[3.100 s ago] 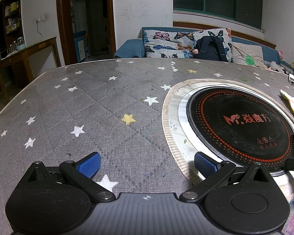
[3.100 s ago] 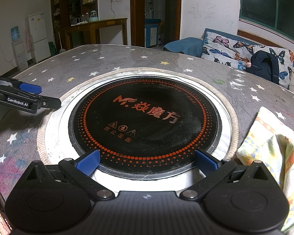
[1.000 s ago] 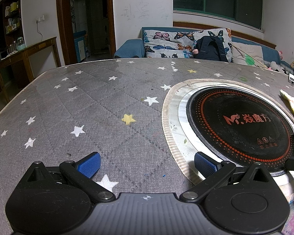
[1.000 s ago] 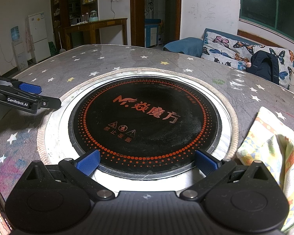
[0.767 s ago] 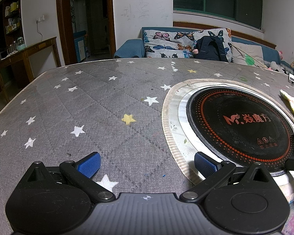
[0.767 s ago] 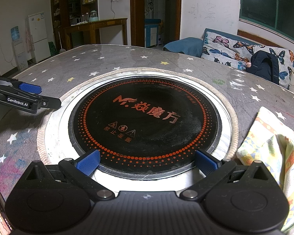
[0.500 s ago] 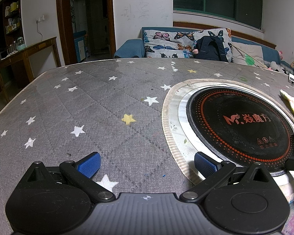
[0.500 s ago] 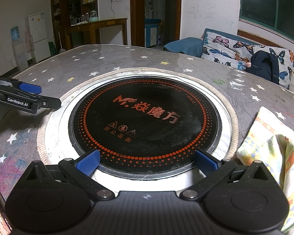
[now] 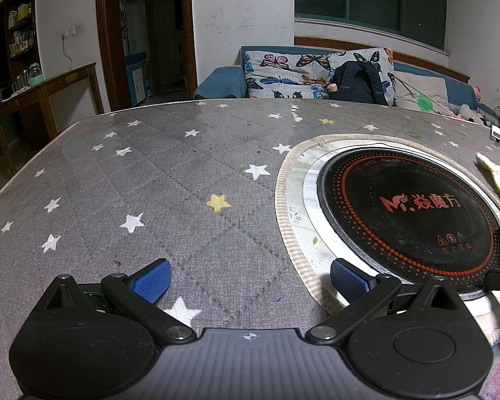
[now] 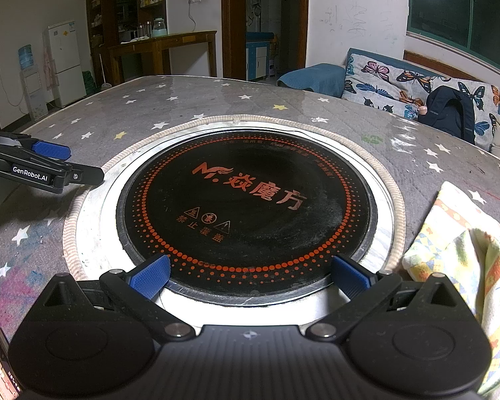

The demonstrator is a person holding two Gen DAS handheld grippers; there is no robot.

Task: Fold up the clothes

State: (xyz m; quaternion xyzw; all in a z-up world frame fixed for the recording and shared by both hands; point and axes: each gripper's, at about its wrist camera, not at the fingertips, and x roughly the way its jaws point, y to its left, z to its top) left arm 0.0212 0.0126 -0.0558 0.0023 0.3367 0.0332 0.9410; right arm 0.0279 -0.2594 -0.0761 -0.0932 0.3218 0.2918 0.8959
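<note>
While nothing is gripped yet, a crumpled pastel patterned cloth (image 10: 463,250) lies on the counter (image 9: 150,183), just right of a round black cooktop (image 10: 246,210) set into its middle. Nearest it, the right tongs (image 10: 248,275) rest with jaws spread wide and empty over the cooktop's near rim. Further left, the left tongs (image 9: 250,280) sit equally wide and empty over grey star-printed covering. Judging by this, the fold should begin by pinching two cloth corners and spreading it flat.

You have two black grippers with blue pads, left (image 9: 250,281) and right (image 10: 250,275), one round black cooktop (image 10: 246,213), one pastel patterned garment (image 10: 466,260), and one dark backpack (image 9: 358,81).
</note>
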